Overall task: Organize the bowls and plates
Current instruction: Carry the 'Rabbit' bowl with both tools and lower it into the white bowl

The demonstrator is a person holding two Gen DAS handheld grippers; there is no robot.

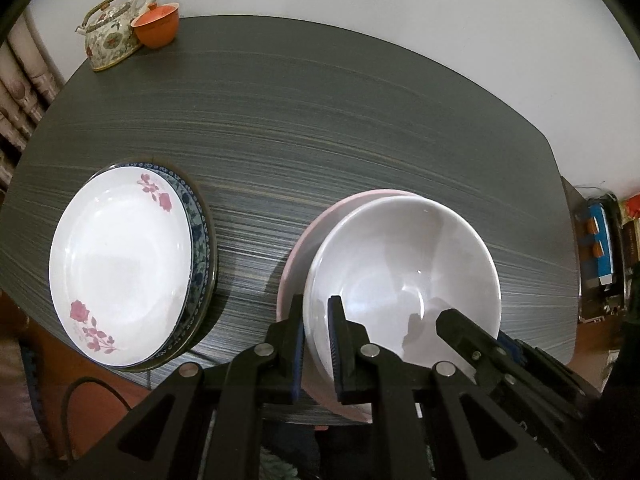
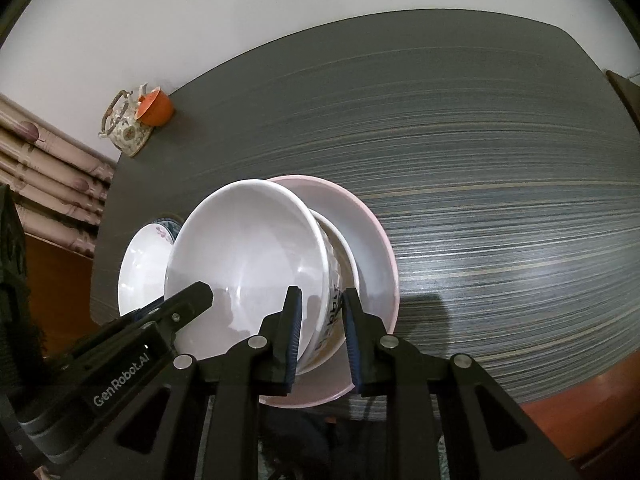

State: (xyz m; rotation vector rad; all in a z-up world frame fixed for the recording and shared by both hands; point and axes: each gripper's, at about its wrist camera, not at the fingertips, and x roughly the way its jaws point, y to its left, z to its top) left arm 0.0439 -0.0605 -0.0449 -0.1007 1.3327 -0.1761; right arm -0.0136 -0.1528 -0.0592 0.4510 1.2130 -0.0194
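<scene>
A plain white bowl (image 1: 404, 264) hangs over a wider pink bowl (image 1: 296, 248), with both grippers on it. My left gripper (image 1: 316, 304) is shut on its left rim, one finger inside and one outside. My right gripper (image 2: 322, 294) is shut on the opposite wall of the white bowl (image 2: 248, 264), which carries dark print outside. A smaller white bowl (image 2: 346, 252) lies inside the pink bowl (image 2: 376, 240), right beneath the held one; whether they touch I cannot tell. At the left, a white plate with pink roses (image 1: 120, 264) lies on a blue-patterned plate (image 1: 200, 236).
A flowered teapot (image 1: 112, 36) and an orange cup (image 1: 156, 26) stand at the far left corner of the dark striped table (image 1: 340, 120). A white wall runs behind the table. A dark cable (image 1: 84, 392) hangs off the near edge below the plates.
</scene>
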